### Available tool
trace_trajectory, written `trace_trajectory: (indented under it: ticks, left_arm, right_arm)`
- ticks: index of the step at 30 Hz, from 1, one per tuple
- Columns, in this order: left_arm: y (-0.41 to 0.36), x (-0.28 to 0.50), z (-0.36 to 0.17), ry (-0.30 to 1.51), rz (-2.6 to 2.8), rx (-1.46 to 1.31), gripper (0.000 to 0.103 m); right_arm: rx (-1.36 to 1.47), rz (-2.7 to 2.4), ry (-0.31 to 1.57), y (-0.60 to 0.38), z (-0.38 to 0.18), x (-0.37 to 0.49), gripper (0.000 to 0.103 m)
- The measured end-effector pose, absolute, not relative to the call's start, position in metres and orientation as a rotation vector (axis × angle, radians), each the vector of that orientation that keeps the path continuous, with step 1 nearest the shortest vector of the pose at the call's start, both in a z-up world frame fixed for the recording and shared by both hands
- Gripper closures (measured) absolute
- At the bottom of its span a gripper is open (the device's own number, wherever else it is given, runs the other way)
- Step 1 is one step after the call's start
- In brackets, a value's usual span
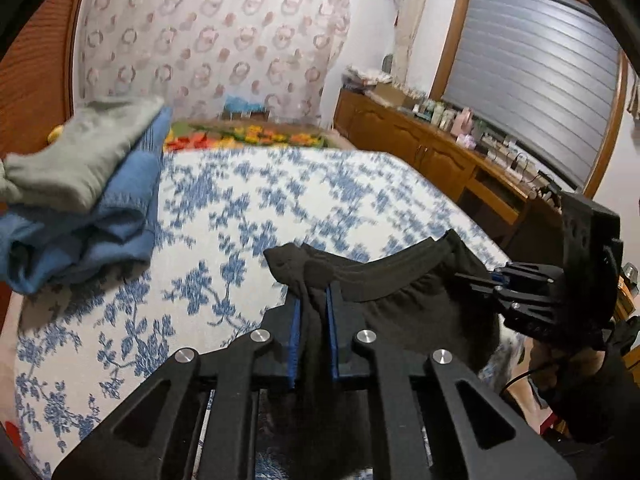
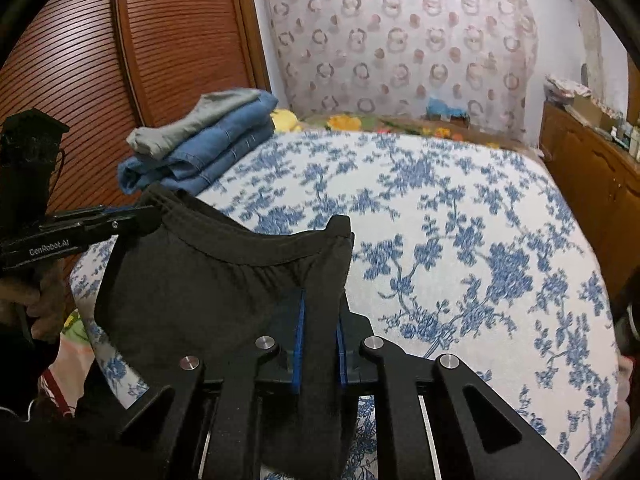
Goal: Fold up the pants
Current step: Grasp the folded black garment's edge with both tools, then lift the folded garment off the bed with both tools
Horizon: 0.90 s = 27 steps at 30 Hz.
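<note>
Black pants with an elastic waistband hang between my two grippers above the bed. My left gripper is shut on one corner of the waistband, cloth bunched between its blue pads. In the right wrist view the same pants spread to the left, and my right gripper is shut on the other waistband corner. The right gripper shows at the right of the left wrist view, the left gripper at the left of the right wrist view. The pants' legs drop out of sight below.
The bed carries a white cover with blue flowers. A stack of folded clothes, grey on blue, lies at its far left. A wooden louvred wardrobe stands left, a wooden sideboard with small items right.
</note>
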<state>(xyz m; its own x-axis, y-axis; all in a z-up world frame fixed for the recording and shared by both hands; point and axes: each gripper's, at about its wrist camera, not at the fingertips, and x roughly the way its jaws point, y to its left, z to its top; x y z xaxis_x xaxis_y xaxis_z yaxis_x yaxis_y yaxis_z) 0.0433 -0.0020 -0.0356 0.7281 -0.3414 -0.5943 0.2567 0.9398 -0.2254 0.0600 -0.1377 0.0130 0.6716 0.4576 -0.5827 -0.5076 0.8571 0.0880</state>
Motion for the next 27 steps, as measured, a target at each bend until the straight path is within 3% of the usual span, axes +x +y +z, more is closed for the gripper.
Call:
trace_trajectory:
  ticks: [27]
  left_arm:
    - [-0.014, 0.046, -0.003, 0.59, -0.33, -0.074, 0.091]
  right_arm:
    - [-0.106, 0.536, 0.517, -0.147, 0.048, 0.053, 0.091]
